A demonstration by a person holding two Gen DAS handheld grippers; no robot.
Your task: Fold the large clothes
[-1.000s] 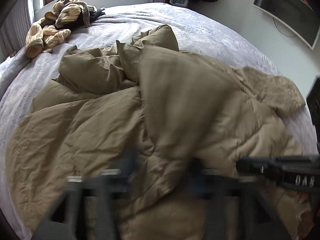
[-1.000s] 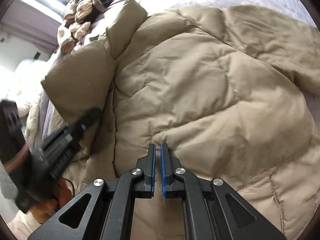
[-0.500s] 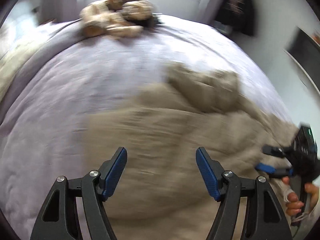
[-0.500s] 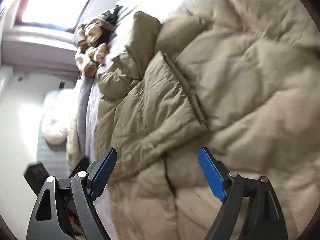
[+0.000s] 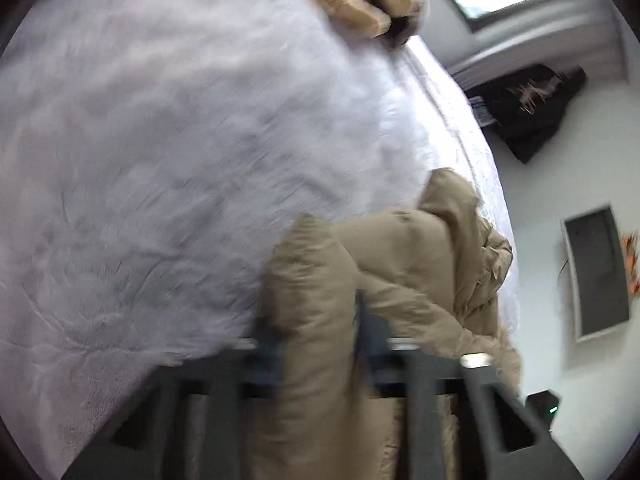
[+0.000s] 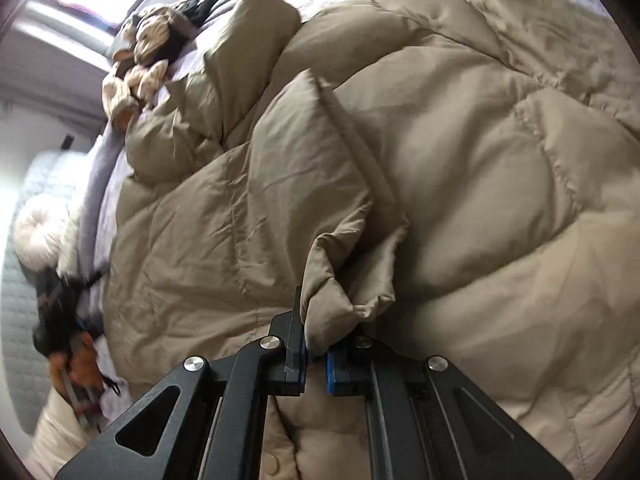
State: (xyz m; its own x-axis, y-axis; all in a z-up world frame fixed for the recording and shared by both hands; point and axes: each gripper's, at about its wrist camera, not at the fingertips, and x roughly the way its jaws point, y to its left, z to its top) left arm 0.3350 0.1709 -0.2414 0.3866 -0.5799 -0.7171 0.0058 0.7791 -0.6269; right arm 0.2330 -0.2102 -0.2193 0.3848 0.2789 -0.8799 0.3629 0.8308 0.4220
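A large tan quilted puffer coat lies spread on the lavender bed. My right gripper is shut on a bunched corner of a coat flap, which is lifted and folded over the coat body. In the blurred left wrist view, my left gripper has a thick fold of the coat between its fingers, and the fingers press its sides. The left gripper and the hand holding it show at the left edge of the right wrist view.
A pile of tan and dark clothes lies at the far end of the bed by the window. A white fluffy cushion sits off the bed's side. A dark wall screen and hanging dark clothes are on the wall.
Both grippers were open half a second ago. Now each has closed on coat fabric; the right holds a lifted flap corner and the left grips a thick fold. The left view has tilted.
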